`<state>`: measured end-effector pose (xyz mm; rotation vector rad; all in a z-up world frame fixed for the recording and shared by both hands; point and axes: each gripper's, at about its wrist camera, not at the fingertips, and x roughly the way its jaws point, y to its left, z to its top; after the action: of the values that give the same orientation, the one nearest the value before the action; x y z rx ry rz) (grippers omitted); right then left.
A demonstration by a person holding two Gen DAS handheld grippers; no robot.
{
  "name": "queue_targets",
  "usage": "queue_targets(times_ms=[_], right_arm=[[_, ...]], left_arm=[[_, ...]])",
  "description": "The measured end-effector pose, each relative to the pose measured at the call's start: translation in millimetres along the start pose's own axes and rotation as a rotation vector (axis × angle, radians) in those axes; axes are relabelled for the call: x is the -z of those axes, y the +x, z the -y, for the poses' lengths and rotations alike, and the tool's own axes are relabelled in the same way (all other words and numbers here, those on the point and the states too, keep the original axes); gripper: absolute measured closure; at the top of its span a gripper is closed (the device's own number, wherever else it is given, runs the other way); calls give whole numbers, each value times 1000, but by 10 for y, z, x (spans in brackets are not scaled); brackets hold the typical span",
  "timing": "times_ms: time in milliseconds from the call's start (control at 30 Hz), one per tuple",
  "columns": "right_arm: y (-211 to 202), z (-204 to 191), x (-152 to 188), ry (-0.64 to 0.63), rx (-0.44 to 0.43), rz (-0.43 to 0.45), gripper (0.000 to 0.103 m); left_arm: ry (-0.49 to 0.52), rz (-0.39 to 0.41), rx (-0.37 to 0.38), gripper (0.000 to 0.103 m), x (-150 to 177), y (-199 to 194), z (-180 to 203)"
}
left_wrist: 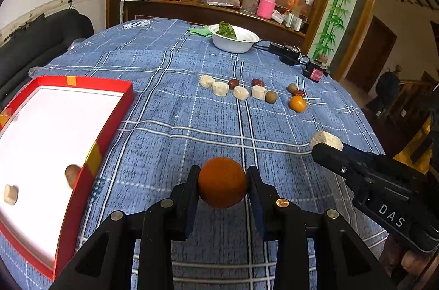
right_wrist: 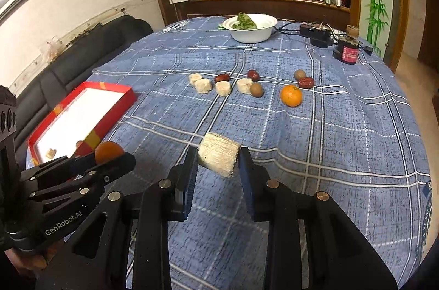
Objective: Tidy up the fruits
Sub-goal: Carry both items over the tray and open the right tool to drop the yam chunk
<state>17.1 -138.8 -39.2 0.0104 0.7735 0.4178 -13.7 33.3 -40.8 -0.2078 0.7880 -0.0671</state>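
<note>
My left gripper (left_wrist: 222, 178) is shut on an orange (left_wrist: 222, 185) and holds it above the blue plaid cloth, right of the red tray (left_wrist: 109, 108). It also shows in the right wrist view (right_wrist: 109, 156). My right gripper (right_wrist: 218, 158) is shut on a white banana piece (right_wrist: 218, 157), also above the cloth; it shows in the left wrist view (left_wrist: 326, 143). The tray holds a white piece (left_wrist: 10, 194) and a brown fruit (left_wrist: 73, 174). Farther out lie several banana pieces (right_wrist: 202, 85), red dates (right_wrist: 221, 77), kiwis (right_wrist: 257, 90) and an orange (right_wrist: 291, 95).
A white bowl (right_wrist: 251, 36) with greens stands at the table's far side. A black charger with cables (right_wrist: 315, 34) and a dark jar (right_wrist: 348, 49) sit at the far right. A dark sofa (right_wrist: 68, 64) runs along the left, a wooden sideboard behind.
</note>
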Motion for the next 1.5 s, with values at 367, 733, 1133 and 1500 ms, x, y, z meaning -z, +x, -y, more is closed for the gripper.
queue_targets(times_ms=[367, 733, 1133, 1500], right_arm=[[-38, -79, 131, -1, -21, -3, 74], [-5, -70, 192, 6, -39, -2, 74], [12, -5, 212, 29, -100, 45, 74], [3, 79, 206, 63, -125, 63, 74]], left_arm=[[8, -17, -29, 70, 81, -12, -11], [11, -26, -70, 70, 112, 47, -34], [7, -15, -117, 70, 108, 128, -28], [25, -23, -134, 70, 112, 184, 51]])
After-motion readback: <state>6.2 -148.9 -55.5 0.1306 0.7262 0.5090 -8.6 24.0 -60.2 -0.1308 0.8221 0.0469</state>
